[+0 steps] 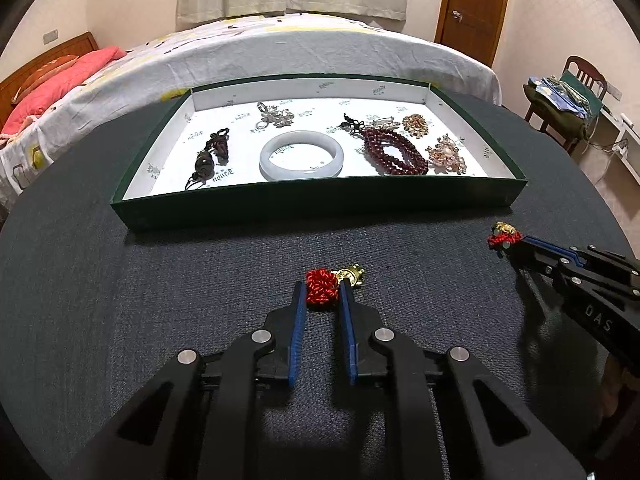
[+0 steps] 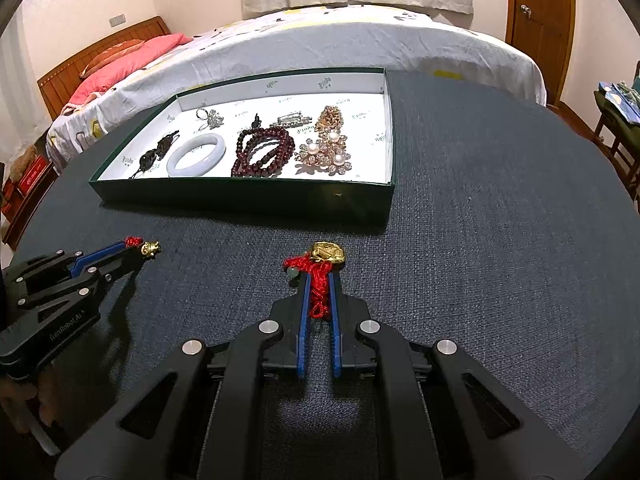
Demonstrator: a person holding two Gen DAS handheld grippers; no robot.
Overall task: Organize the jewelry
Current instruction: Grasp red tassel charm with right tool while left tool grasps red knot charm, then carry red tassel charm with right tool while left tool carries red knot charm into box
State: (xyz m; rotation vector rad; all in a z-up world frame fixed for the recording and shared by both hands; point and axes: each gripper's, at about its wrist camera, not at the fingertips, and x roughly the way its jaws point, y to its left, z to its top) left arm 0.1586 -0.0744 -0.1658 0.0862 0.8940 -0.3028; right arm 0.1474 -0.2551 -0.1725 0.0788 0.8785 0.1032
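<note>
Dark green box (image 1: 320, 210) with a white lining printed in small green logos; milky white bangle (image 1: 301, 155), deep red beads (image 1: 394, 151). Red knotted cord with a gold charm (image 1: 329, 283) between blue-padded black fingers (image 1: 298, 312). Charcoal woven tabletop (image 1: 180, 280).

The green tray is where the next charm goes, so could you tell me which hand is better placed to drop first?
Probably the right gripper: its red-corded gold charm faces bare floor at the green tray's right end.
</note>
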